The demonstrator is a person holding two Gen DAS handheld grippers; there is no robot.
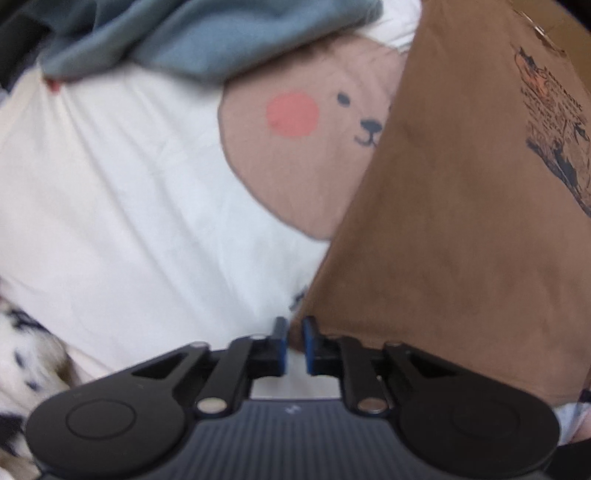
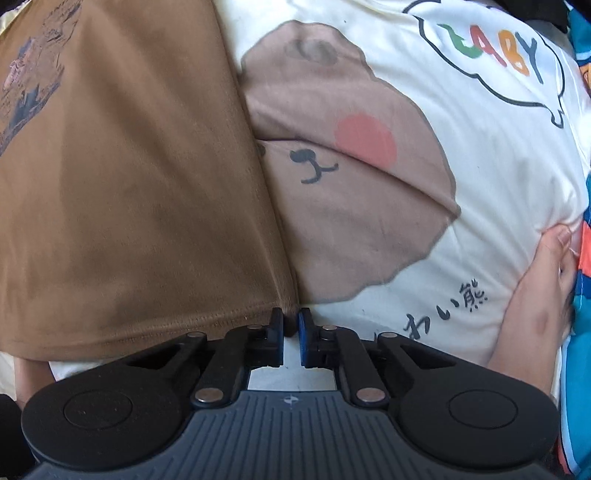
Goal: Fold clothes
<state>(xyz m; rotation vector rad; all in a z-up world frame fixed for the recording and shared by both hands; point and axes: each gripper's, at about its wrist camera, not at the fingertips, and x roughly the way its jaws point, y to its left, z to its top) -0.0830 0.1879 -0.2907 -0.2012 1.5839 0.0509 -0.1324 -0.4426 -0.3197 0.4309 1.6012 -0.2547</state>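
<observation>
A white sheet point(image 1: 122, 192) printed with a tan bear face covers the whole surface under both cameras, soft and creased. In the left wrist view the bear point(image 1: 295, 162) sits in the middle, with a pink cheek, one dark eye and a small nose and mouth. A grey-blue cloth point(image 1: 184, 33) lies bunched across the upper left, and a white cloth with black spots point(image 1: 22, 350) shows at the lower left edge.

The brown shirt point(image 1: 443, 221) fills the right side of that view, rising to the upper right, with a dark print near its upper right edge. Its lower corner comes down to the left gripper point(image 1: 294, 332) at bottom centre. The blue-padded jaws are nearly together, with the shirt's corner at the tips; the picture is blurred, and I read them as pinching it.

In the right wrist view the shirt point(image 2: 129, 184) fills the left half, hem running along the bottom left, print in the upper left. Its lower right corner sits between the tips of the right gripper point(image 2: 291, 321), whose jaws are pressed close on it. The sheet point(image 2: 498, 184) shows coloured letters in a speech bubble at upper right and black script at lower right. A person's bare foot point(image 2: 539, 280) rests on the sheet at the right edge, beside bright blue and orange fabric point(image 2: 581, 295).
</observation>
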